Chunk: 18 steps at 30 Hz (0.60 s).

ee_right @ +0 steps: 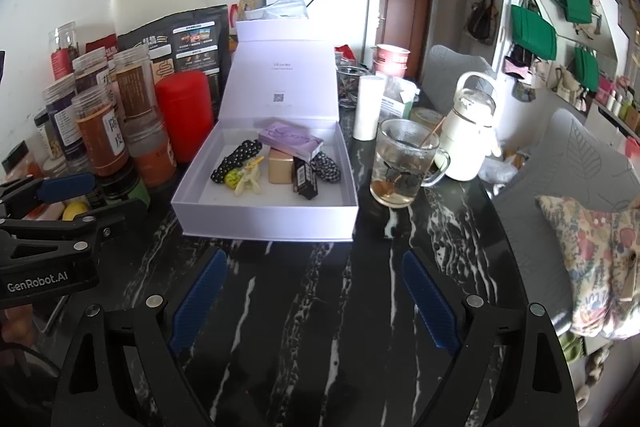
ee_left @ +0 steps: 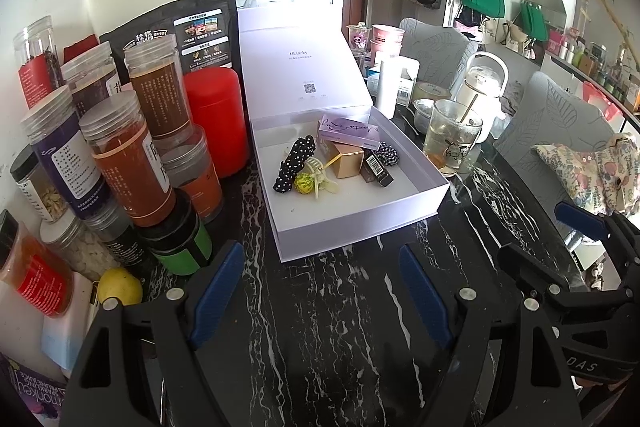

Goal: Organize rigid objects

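A white box (ee_left: 360,227) (ee_right: 264,223) stands open on the black marble table, its lid upright behind it. Inside lie a purple carton (ee_left: 348,133) (ee_right: 290,141), a gold box (ee_left: 346,159) (ee_right: 282,167), a dark barcoded box (ee_left: 378,169) (ee_right: 305,179), polka-dot hair pieces (ee_left: 294,163) (ee_right: 236,161) and a yellow clip (ee_left: 316,181) (ee_right: 246,179). My left gripper (ee_left: 320,299) is open and empty in front of the box. My right gripper (ee_right: 314,299) is open and empty, also in front of the box. Each shows in the other's view, the right gripper (ee_left: 560,251) and the left gripper (ee_right: 86,195).
Several jars (ee_left: 128,155) (ee_right: 104,131) and a red canister (ee_left: 216,119) (ee_right: 184,115) crowd the left of the box. A lemon (ee_left: 120,285) lies by them. A glass cup with a stick (ee_left: 452,135) (ee_right: 400,163) and a white kettle (ee_right: 468,131) stand to the right.
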{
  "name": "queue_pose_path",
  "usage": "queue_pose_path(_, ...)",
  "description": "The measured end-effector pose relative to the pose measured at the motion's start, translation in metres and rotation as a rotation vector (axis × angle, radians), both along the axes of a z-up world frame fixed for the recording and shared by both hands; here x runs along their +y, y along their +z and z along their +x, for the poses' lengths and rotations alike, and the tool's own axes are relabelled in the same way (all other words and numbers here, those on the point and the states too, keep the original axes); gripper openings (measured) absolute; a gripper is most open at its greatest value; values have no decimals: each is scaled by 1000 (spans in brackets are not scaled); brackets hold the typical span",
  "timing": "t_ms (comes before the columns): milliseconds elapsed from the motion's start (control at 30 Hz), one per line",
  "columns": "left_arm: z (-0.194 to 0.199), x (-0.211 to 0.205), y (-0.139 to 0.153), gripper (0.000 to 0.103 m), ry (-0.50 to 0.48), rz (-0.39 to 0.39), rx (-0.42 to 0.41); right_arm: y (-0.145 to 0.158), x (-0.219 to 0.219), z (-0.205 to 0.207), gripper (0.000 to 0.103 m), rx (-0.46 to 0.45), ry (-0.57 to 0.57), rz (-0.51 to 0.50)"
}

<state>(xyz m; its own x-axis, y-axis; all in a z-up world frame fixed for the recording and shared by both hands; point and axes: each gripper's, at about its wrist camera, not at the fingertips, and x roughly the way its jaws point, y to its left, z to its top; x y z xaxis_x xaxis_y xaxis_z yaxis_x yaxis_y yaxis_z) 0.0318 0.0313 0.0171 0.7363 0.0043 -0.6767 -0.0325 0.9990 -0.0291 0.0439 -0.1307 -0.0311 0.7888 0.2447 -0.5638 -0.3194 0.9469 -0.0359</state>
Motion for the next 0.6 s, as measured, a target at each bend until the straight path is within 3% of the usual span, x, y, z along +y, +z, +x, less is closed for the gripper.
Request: queue_pose_path(600, -4, -3, -3, 80, 6, 13, 9, -3, -4, -3, 91, 13, -10, 7)
